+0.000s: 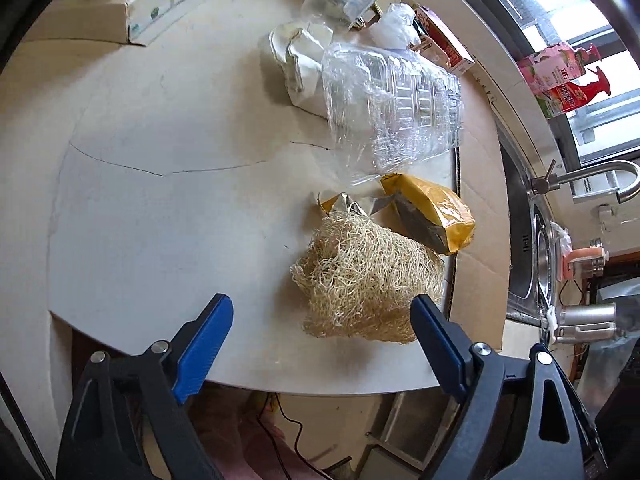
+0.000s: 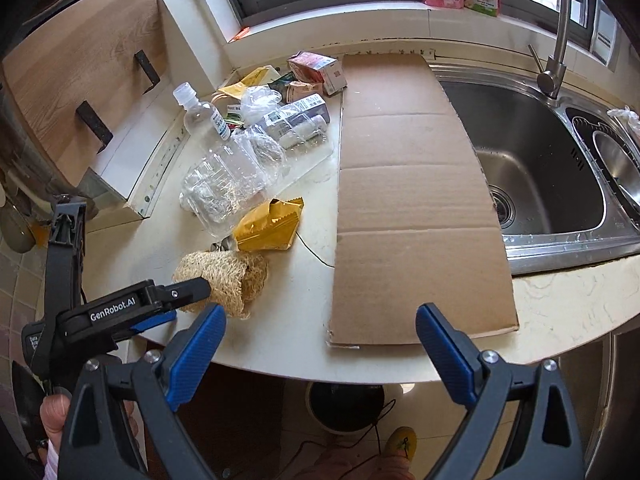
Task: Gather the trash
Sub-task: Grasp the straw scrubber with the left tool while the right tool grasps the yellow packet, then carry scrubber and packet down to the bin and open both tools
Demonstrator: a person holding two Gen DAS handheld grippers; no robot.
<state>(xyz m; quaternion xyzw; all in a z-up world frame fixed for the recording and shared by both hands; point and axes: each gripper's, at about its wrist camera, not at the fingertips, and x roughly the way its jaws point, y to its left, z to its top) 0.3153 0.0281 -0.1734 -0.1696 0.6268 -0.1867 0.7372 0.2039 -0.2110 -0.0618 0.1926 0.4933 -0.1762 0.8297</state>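
Left gripper [image 1: 322, 320] spread, empty, at the counter's front edge; the loofah [image 1: 364, 284] looks light, springy: pinch mid-body.

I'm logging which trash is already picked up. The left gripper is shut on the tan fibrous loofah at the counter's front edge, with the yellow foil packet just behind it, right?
Not quite: the left gripper is open, and the tan fibrous loofah lies ungripped on the counter, as the left wrist view shows. The yellow foil packet does sit just behind it.

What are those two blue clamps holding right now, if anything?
Nothing. The left gripper stands open, its fingers at the near edge of the loofah sponge without pinching it. The right gripper is open too, over the cardboard sheet.
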